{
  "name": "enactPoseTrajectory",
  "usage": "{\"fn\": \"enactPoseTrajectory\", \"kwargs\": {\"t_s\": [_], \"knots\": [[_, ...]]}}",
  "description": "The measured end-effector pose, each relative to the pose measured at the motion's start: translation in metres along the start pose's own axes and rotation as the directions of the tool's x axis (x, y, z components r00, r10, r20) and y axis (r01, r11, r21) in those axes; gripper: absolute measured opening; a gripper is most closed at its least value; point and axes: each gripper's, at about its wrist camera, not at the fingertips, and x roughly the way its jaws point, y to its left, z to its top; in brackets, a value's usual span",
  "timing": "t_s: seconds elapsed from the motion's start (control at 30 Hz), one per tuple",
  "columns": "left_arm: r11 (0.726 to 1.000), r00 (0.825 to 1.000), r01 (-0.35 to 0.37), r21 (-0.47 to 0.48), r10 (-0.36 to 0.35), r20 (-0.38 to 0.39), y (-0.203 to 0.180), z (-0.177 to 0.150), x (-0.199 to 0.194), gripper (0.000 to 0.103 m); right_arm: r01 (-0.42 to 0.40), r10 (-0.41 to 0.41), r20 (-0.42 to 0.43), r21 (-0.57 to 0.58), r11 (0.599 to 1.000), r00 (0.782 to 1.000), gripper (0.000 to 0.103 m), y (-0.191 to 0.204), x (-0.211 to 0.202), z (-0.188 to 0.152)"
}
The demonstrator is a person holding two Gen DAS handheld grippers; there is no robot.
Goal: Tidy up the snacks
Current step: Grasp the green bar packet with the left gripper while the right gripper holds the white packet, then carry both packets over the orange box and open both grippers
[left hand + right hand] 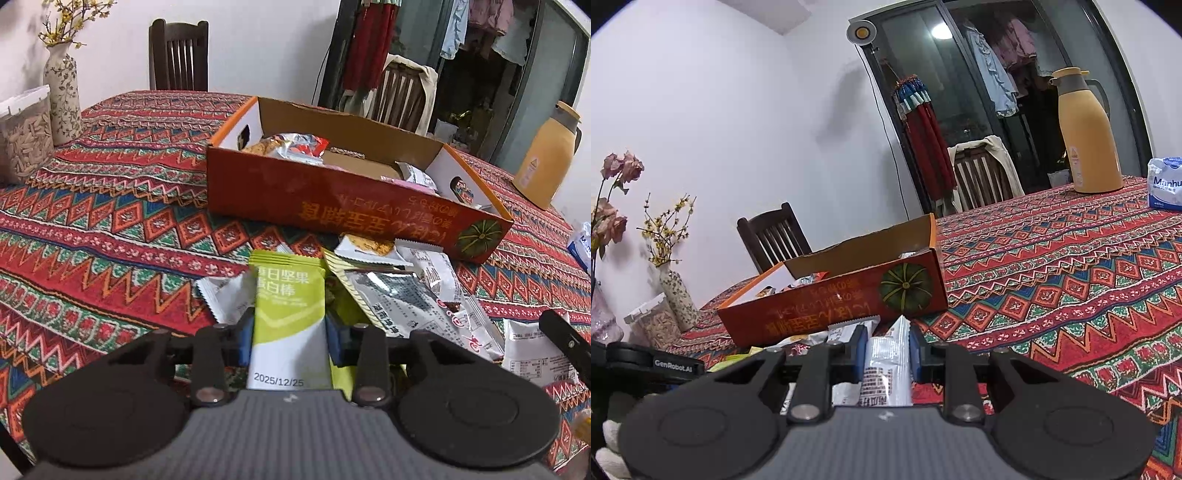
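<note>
My left gripper [289,334] is shut on a green and white nut bar packet [287,295], which stands up between the blue pads above a heap of snack packets [406,291]. Just beyond the heap sits an open orange cardboard box [332,192] with a few snacks [291,146] inside. In the right wrist view my right gripper [887,352] is shut on a white snack packet [888,363], close in front of the same box [827,306]. The left gripper's body [646,363] shows at the left edge there.
A patterned red cloth [110,206] covers the table. A flowered vase [62,96] and a clear jar of seeds [24,140] stand at the far left. A yellow thermos jug [546,155] and a tissue pack [1165,188] are at the right. Dark wooden chairs [179,55] stand behind the table.
</note>
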Motion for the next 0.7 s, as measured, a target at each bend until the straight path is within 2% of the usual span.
{"fn": "enactPoseTrajectory", "kwargs": {"t_s": [0.37,0.7], "knots": [[0.999,0.994,0.009,0.050,-0.015,0.111,0.003,0.017,-0.025,0.038,0.020,-0.019,0.029,-0.027,0.999,0.999,0.022,0.004,0.001,0.015],[0.996,0.979,0.013,0.085,-0.030,0.201,-0.009,0.051,-0.032,0.038,0.015,-0.012,0.063,-0.052,0.999,0.998,0.022,0.012,0.016,0.045]]}}
